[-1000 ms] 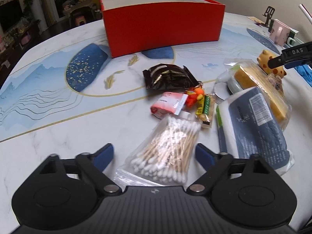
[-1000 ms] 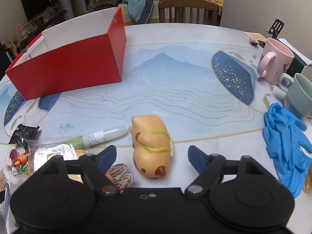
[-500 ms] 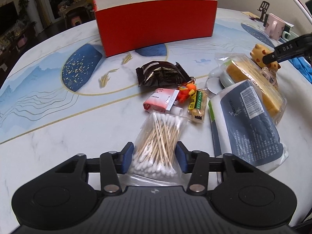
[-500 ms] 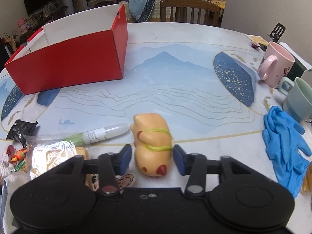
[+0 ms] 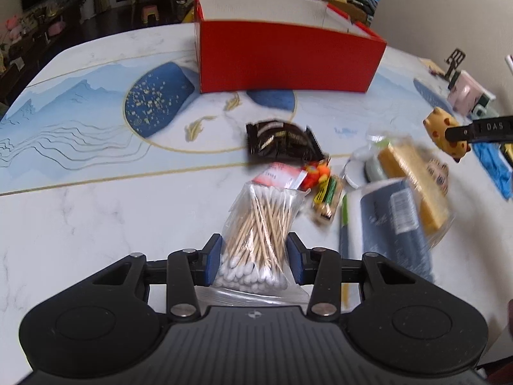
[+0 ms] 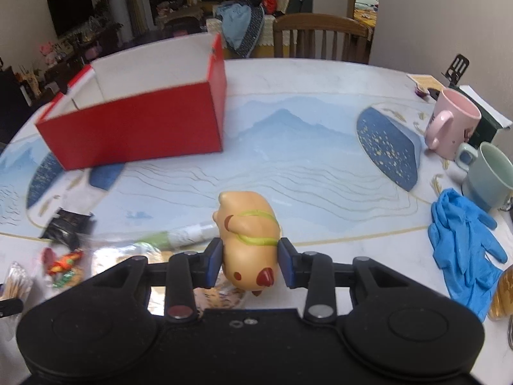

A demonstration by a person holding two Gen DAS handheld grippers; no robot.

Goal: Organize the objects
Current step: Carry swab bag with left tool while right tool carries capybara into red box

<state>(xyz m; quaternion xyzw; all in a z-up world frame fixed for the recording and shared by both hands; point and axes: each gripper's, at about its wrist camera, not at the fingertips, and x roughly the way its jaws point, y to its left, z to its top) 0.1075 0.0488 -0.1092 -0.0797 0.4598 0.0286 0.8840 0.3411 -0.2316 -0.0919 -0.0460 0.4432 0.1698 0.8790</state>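
Note:
My left gripper [image 5: 254, 261] has its jaws closing, and its blue pads squeeze a clear bag of cotton swabs [image 5: 263, 221] just above the marble table [image 5: 80, 218]. The right gripper [image 6: 250, 261] also has closing jaws, with the pads pressing both sides of a tan animal toy [image 6: 248, 224] with a green strap. The left wrist view shows that toy [image 5: 444, 134] at the far right, off the table. A red open box [image 5: 285, 61] with a white inside stands at the back, empty as far as I can see, and it sits left of centre [image 6: 134, 128] in the right wrist view.
A dark snack packet [image 5: 282, 142], a red-white sachet [image 5: 279, 176], a blue tissue pack [image 5: 388, 224] and a wrapped yellow block [image 5: 413, 179] lie in a cluster. A pink mug [image 6: 452, 125], a green mug [image 6: 490, 173] and blue gloves [image 6: 465, 240] sit on the right. A wooden chair [image 6: 320, 35] stands behind the table.
Both grippers went from wide open to closed: the left on the bag of cotton swabs, the right on the toy. Both have since lifted a little.

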